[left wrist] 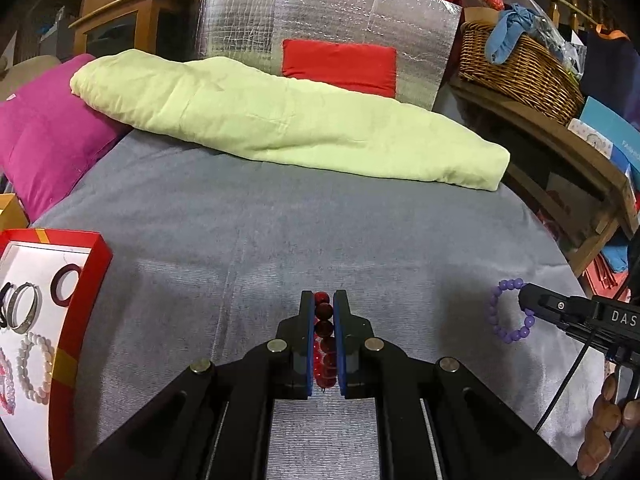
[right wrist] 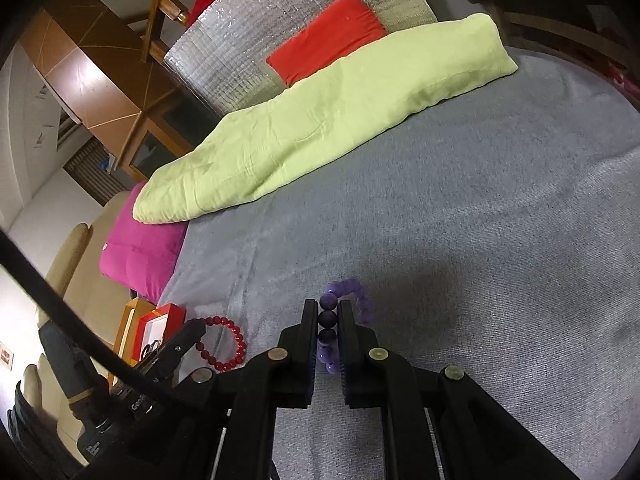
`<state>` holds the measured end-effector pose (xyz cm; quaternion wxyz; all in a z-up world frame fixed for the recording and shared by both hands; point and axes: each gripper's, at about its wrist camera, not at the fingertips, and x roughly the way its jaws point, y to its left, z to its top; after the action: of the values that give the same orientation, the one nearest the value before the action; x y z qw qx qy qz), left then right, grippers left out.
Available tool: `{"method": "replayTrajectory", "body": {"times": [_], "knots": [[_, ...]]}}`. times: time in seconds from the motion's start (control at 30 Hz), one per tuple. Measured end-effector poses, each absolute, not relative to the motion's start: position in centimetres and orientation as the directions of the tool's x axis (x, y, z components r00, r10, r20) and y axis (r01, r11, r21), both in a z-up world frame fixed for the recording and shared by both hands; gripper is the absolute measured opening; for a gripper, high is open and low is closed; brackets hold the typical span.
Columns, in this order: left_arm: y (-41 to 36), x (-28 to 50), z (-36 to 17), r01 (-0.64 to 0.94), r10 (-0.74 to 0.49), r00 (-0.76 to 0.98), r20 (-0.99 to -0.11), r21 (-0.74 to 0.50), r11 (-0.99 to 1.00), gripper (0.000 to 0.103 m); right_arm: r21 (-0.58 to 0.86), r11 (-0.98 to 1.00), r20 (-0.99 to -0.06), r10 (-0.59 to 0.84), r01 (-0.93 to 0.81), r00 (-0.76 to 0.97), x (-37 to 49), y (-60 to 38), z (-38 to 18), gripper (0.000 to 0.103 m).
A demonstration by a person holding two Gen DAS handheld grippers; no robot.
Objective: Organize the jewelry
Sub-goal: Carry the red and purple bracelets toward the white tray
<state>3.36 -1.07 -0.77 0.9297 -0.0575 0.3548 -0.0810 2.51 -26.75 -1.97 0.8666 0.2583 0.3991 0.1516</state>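
My left gripper (left wrist: 323,298) is shut on a red bead bracelet (left wrist: 324,344), its beads pinched in a row between the blue pads over the grey bedspread. From the right wrist view the same red bead bracelet (right wrist: 230,340) shows as a ring hanging from the left gripper (right wrist: 194,330). My right gripper (right wrist: 329,306) is shut on a purple bead bracelet (right wrist: 328,330); in the left wrist view the purple bead bracelet (left wrist: 506,312) hangs as a loop off the right gripper (left wrist: 526,300). A red jewelry box (left wrist: 84,276) at the left holds bangles and pale bead bracelets.
A pale green folded blanket (left wrist: 288,120) lies across the far side of the grey bedspread (left wrist: 280,232). A pink cushion (left wrist: 48,136) sits at the far left, a silver foil panel with a red cushion (left wrist: 340,64) behind. A wicker basket (left wrist: 520,68) stands on a wooden shelf at right.
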Motion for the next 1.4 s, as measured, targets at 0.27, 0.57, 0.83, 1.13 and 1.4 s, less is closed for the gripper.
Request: {"method": "replayTrajectory", "body": {"times": [0.27, 0.57, 0.83, 1.13, 1.4], "knots": [[-0.9, 3.5, -0.8, 0.102, -0.183, 0.735, -0.653, -0.160, 0.982, 0.009, 0.558, 0.828, -0.618, 0.464, -0.062, 0.635, 2.5, -26.5, -2.1, 0.010], [-0.9, 3.4, -0.9, 0.097, -0.177, 0.738, -0.651, -0.157, 0.983, 0.009, 0.553, 0.830, -0.615, 0.465, -0.072, 0.637, 2.4, -26.3, -2.0, 0.010], [-0.8, 3.4, -0.8, 0.094, -0.174, 0.741, -0.649, -0.157, 0.983, 0.009, 0.550, 0.831, -0.615, 0.469, -0.081, 0.635, 2.5, -26.2, -1.9, 0.010], [-0.8, 3.3, -0.7, 0.090, -0.169, 0.745, -0.645, -0.155, 0.984, 0.009, 0.543, 0.834, -0.612, 0.473, -0.098, 0.634, 2.4, -25.9, -1.9, 0.010], [-0.7, 3.3, -0.6, 0.087, -0.164, 0.749, -0.642, -0.150, 0.985, 0.009, 0.541, 0.834, -0.608, 0.480, -0.113, 0.632, 2.4, -25.7, -1.7, 0.010]]}}
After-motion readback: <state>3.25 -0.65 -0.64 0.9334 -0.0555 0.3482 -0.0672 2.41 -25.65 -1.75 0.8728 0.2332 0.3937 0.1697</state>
